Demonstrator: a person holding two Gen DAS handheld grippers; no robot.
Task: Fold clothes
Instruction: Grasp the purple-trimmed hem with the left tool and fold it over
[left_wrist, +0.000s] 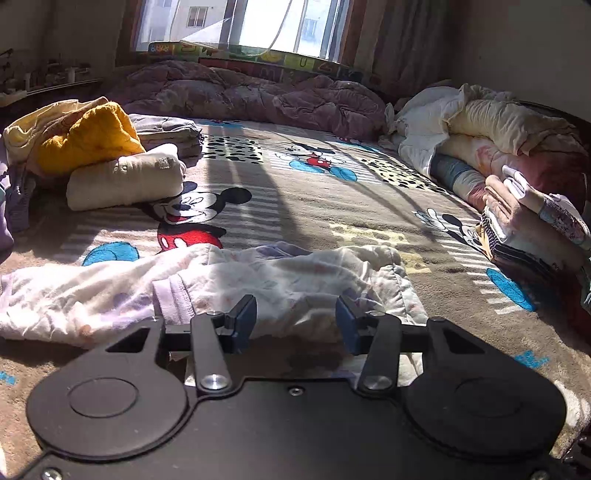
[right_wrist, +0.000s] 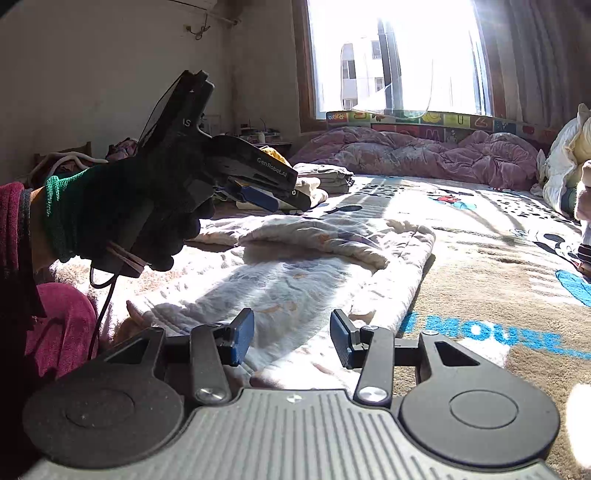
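Note:
A white, pale-printed garment lies crumpled and partly folded on the Mickey Mouse blanket. It also shows in the right wrist view, with one part folded over on top. My left gripper is open and empty, just above the garment's near edge. It shows from the side in the right wrist view, held in a gloved hand above the garment's far left. My right gripper is open and empty, low over the garment's near end.
Folded cream clothes and a yellow towel heap lie at the left. A folded stack and rolled bedding lie at the right. A purple quilt lies below the window.

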